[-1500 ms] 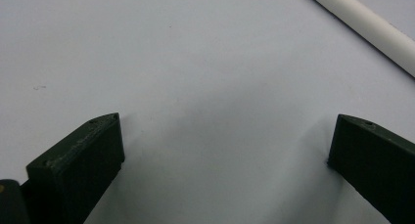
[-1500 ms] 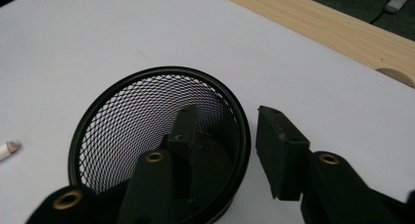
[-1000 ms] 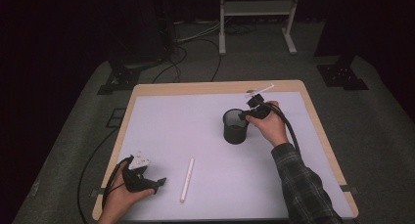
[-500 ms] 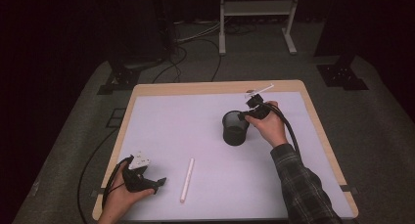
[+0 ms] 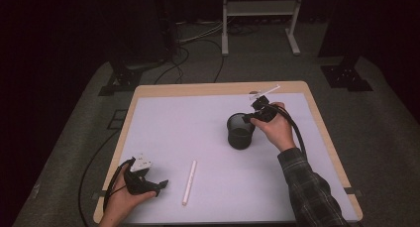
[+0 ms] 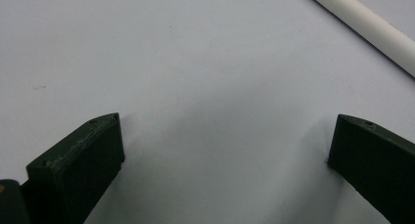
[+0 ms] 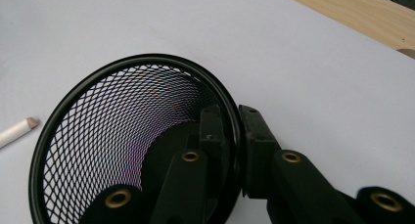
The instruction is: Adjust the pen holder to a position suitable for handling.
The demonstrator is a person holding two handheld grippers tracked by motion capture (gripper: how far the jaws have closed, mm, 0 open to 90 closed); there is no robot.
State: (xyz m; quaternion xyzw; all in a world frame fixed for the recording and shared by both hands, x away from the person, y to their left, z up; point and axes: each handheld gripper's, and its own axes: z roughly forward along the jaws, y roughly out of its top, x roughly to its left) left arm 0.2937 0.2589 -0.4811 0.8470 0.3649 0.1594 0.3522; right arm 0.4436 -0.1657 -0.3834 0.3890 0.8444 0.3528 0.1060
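Observation:
A black mesh cup (image 5: 240, 132) stands right of the middle of the white table top (image 5: 198, 123). My right gripper (image 5: 252, 117) is shut on its rim at the far right side. In the right gripper view one jaw is inside the cup (image 7: 122, 136) and the other outside, with my right gripper (image 7: 234, 116) pinching the wire wall. A white stick (image 5: 188, 182) lies near the front, between the two hands. My left gripper (image 5: 156, 185) rests low at the front left with its jaws wide apart. In the left gripper view my left gripper (image 6: 227, 131) holds nothing, and the stick (image 6: 367, 31) lies beyond its right jaw.
The table's wooden border (image 5: 218, 89) frames the white top. A small pale object (image 5: 270, 89) lies at the far edge behind the right hand. Cables and stand feet (image 5: 124, 81) sit on the dark floor beyond the table.
The cup leaned over to the left half a second ago and now stands more upright in the right gripper's hold. The left gripper and the white stick have not moved.

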